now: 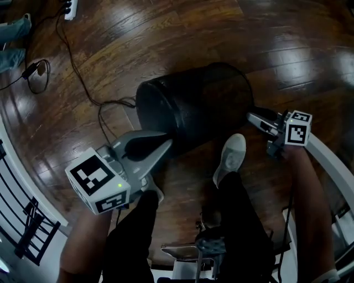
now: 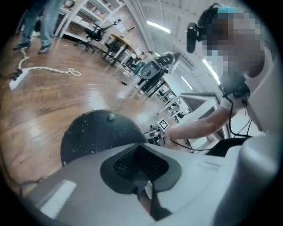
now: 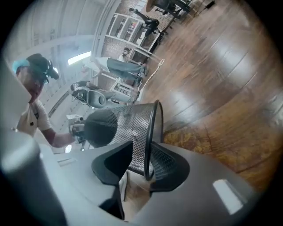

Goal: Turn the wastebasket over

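Note:
A black mesh wastebasket (image 1: pixel 193 105) lies on its side on the wooden floor, solid base to the left, open mouth to the right. My left gripper (image 1: pixel 167 143) hovers just off the base end, jaws shut with nothing between them; in the left gripper view (image 2: pixel 139 165) the round base (image 2: pixel 99 132) stands right ahead. My right gripper (image 1: pixel 253 118) is at the mouth. In the right gripper view (image 3: pixel 141 161) the wire rim (image 3: pixel 152 132) and mesh wall stand between the parted jaws, against one pad, with a gap to the other.
The person's light shoe (image 1: pixel 230 157) and dark trouser legs are just below the basket. A black cable (image 1: pixel 83 83) runs across the floor from a power strip (image 1: pixel 70 8) toward the basket. A black rack (image 1: pixel 27 232) is at lower left and a white frame (image 1: pixel 332 160) at right.

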